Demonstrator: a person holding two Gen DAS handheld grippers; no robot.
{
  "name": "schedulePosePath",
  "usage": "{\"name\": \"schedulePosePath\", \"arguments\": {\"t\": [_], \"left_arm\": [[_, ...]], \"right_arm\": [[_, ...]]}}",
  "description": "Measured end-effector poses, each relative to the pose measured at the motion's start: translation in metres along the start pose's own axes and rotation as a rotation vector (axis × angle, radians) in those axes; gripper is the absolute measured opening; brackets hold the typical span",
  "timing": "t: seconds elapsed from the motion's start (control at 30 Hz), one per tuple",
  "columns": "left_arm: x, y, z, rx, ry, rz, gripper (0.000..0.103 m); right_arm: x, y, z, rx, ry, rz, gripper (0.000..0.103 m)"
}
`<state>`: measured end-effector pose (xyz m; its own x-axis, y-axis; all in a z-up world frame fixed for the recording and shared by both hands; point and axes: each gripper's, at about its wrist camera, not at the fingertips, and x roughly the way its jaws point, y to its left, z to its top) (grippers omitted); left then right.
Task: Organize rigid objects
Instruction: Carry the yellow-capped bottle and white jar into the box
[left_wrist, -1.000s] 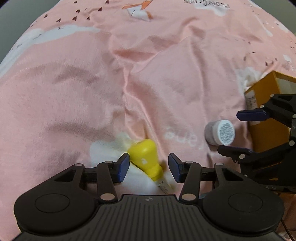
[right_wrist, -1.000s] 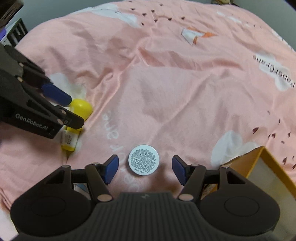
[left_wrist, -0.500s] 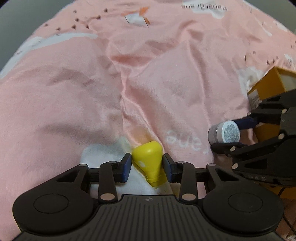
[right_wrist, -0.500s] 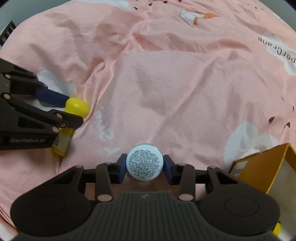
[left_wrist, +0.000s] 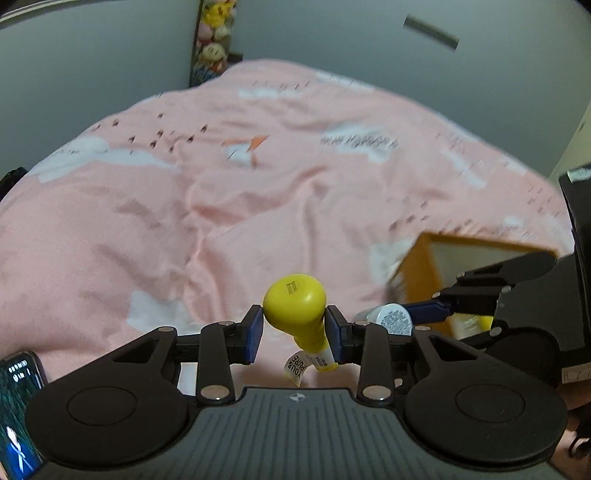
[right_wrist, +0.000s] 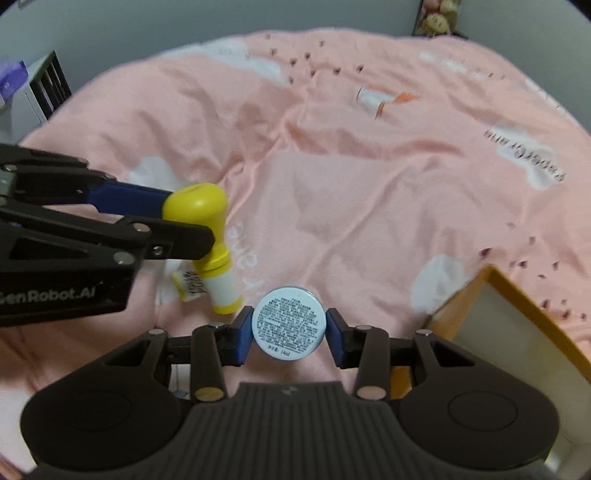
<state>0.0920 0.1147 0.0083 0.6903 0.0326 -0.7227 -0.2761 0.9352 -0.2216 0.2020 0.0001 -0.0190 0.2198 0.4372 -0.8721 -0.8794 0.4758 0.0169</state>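
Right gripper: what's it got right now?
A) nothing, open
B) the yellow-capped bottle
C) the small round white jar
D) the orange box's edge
C: the right gripper is shut on the small round white jar, blue pads against both sides, while the left gripper holds the yellow-capped bottle.

Yellow bottle and round jar, each newly clamped and lifted off the bedspread.
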Motion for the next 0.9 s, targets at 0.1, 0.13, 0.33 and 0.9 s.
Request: {"name": "schedulePosePath", "arguments": {"t": [0.1,0.13,0.33,0.9], "left_arm": [[-0.016,-0.015,0.002,0.01,-0.059,-0.041,0.041],[-0.02,-0.021,0.002,0.017,-0.075,-0.054,0.041],[-0.03,-0.063,0.011,0.073,-0.121,-0.166,0.041],[0.053,-0.172,0.007,0.233,0.048,-0.402,0.041]], "right_arm": [[-0.026,0.0,-0.007,0.015,-0.057,-0.016,0.041],[-0.036,-0.001,-0.01,0.022,-0.076,-0.03,0.041],[-0.087,-0.018,-0.029,0.051,-0.141,-0.119,0.041],[-0.121,-0.109,-0.116,0.192,-0.039,-0.344,0.041]]}}
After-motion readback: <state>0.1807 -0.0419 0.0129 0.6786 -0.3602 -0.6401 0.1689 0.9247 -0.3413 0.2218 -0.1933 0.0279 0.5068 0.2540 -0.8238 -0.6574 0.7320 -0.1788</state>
